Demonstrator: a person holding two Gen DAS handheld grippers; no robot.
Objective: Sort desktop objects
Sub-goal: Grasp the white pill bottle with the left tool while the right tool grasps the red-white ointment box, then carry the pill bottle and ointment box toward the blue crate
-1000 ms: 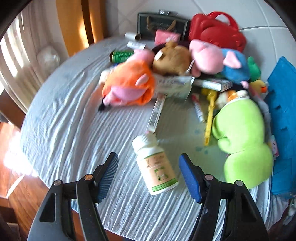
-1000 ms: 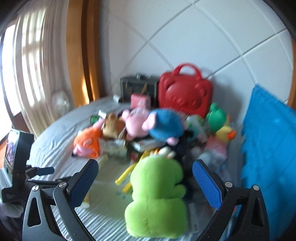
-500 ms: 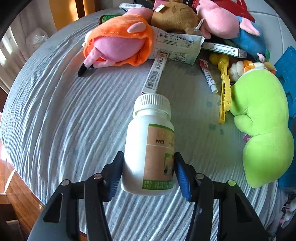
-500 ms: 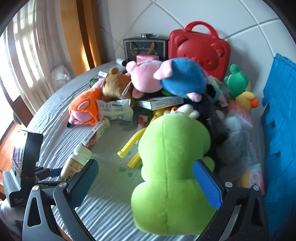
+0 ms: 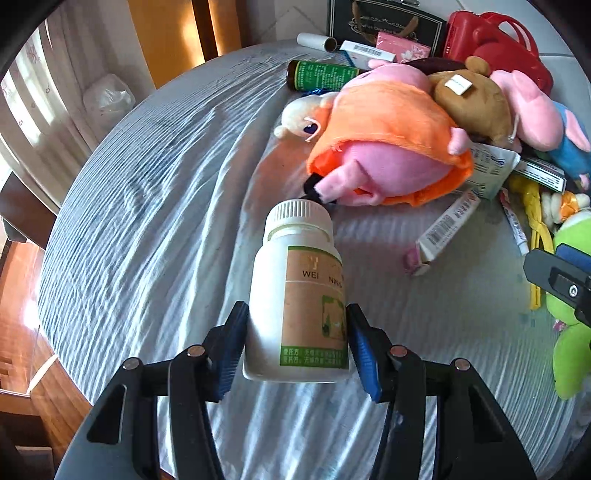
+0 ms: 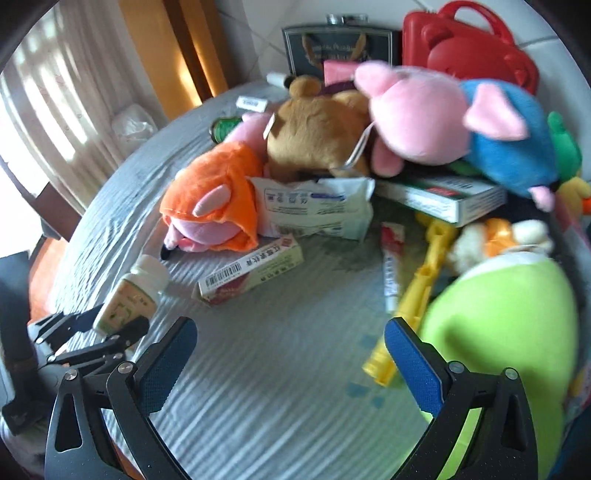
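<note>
A white pill bottle (image 5: 295, 295) with a tan and green label stands between the blue pads of my left gripper (image 5: 295, 343), which is shut on its lower body. In the right wrist view the same bottle (image 6: 131, 291) shows at the left, near the table's edge. My right gripper (image 6: 290, 365) is open and low over bare striped cloth, with nothing between its fingers. A lime-green plush (image 6: 506, 350) lies just to its right. An orange and pink pig plush (image 5: 388, 155) lies beyond the bottle.
Plush toys, a boxed ointment (image 6: 251, 273), a tube (image 6: 391, 273), a yellow plastic toy (image 6: 417, 295) and a wipes pack (image 6: 317, 206) crowd the table's back right. A red bear case (image 6: 469, 48) and a dark box (image 5: 384, 22) stand behind. The table's edge (image 5: 62, 325) drops to wooden floor at left.
My left gripper closed on the lying bottle, raised it and carried it leftward. My right gripper tilted down and sank toward the cloth beside the green plush.
</note>
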